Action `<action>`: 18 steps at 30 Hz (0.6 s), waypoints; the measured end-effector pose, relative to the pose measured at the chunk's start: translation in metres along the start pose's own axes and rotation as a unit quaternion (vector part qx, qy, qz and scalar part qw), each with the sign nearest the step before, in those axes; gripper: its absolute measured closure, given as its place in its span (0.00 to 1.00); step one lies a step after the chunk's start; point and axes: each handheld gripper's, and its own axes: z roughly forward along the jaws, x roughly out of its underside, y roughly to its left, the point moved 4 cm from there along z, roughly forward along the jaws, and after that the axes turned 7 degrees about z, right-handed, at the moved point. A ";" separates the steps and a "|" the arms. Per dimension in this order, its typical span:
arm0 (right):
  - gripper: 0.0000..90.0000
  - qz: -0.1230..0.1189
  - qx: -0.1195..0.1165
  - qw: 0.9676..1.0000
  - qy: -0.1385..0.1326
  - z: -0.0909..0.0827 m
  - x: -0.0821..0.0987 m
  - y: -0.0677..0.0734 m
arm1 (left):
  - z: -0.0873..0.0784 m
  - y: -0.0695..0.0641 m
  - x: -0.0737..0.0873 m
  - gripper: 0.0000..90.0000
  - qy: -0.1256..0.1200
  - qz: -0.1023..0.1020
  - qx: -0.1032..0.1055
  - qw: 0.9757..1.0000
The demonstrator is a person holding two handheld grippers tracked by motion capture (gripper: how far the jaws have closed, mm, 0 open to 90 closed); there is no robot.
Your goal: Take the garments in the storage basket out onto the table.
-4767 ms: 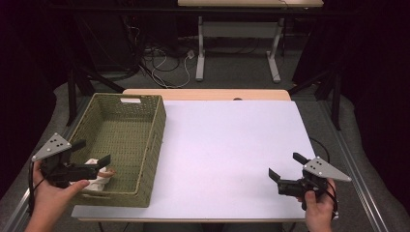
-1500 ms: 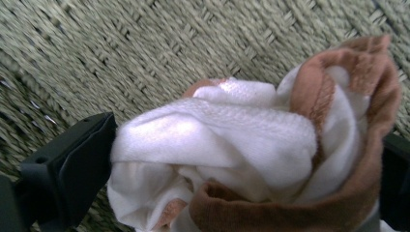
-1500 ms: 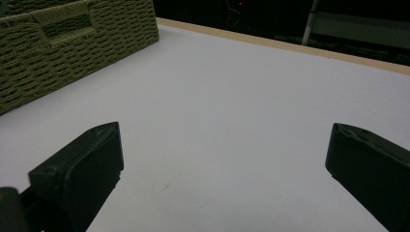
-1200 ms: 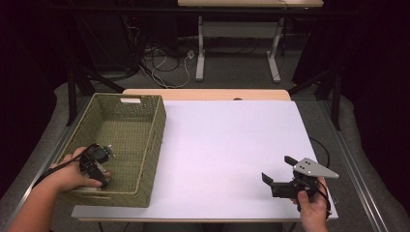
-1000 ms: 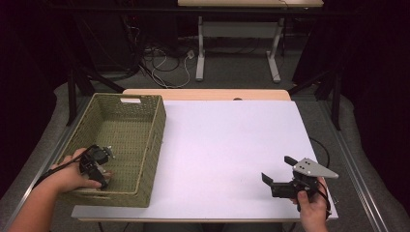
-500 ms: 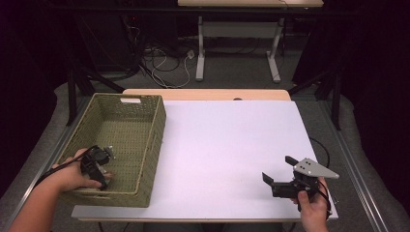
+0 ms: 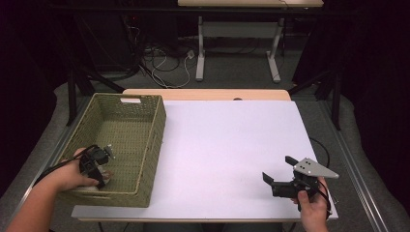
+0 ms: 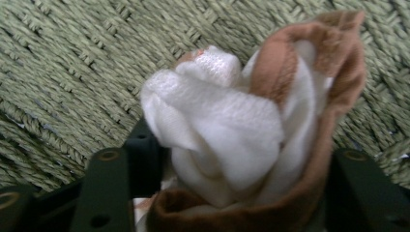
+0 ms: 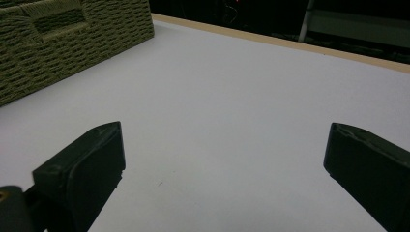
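Observation:
A rolled-up white and brown sock lies on the floor of a woven green basket, near its front left corner. My left gripper points down into the basket. In the left gripper view its jaws have just been closing, and the left gripper now presses on both sides of the sock. A pale bit of the sock peeks out under the hand. My right gripper rests low over the white table near the front right edge. The right gripper stands open with nothing between its jaws.
The white table top stretches between the basket and my right hand. The basket's side wall stands at the far left in the right gripper view. A wooden strip runs along the table's far edge, with desk legs and cables behind.
Since the earliest frame my left gripper has tipped from level to pointing down into the basket. Over the last second both hands have stayed put.

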 end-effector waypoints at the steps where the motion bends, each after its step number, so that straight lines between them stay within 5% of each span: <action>1: 0.01 0.002 0.000 1.000 0.001 0.000 0.000 0.000 | 0.000 0.000 0.000 0.53 -0.001 0.003 -0.001 1.000; 7: 0.01 -0.001 0.000 1.000 0.002 0.000 0.000 0.000 | -0.001 -0.003 0.000 0.65 0.000 0.022 -0.011 1.000; 18: 0.03 -0.003 0.002 1.000 0.003 0.000 0.000 0.000 | -0.005 -0.002 -0.003 0.68 0.003 0.028 -0.032 0.999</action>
